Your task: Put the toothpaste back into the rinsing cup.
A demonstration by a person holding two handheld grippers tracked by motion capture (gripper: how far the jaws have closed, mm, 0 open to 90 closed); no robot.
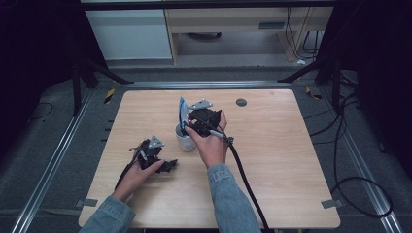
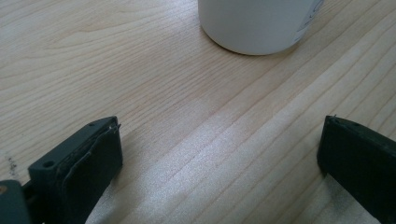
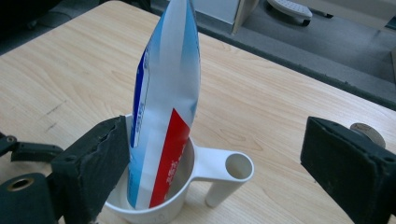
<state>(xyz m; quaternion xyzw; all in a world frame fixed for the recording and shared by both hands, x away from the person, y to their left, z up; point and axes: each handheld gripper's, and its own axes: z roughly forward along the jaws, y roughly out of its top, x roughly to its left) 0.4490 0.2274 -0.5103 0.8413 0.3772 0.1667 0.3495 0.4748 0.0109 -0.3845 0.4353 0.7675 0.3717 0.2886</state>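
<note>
The right gripper [image 3: 210, 158] has its jaws spread wide; the toothpaste tube [image 3: 166, 102] stands upright in the white cup [image 3: 205, 170] between them, just beside the left one. The left gripper [image 2: 219, 158] rests on the bench [image 2: 140, 70] with jaws spread, the cup ahead.

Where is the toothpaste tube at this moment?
The toothpaste tube stands upright inside the white cup, near the table's middle in the high view, between the open jaws of the right gripper.

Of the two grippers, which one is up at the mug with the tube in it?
The right gripper, fingers open beside the toothpaste tube standing in the white mug. The left gripper rests open on the table, short of the mug.
</note>
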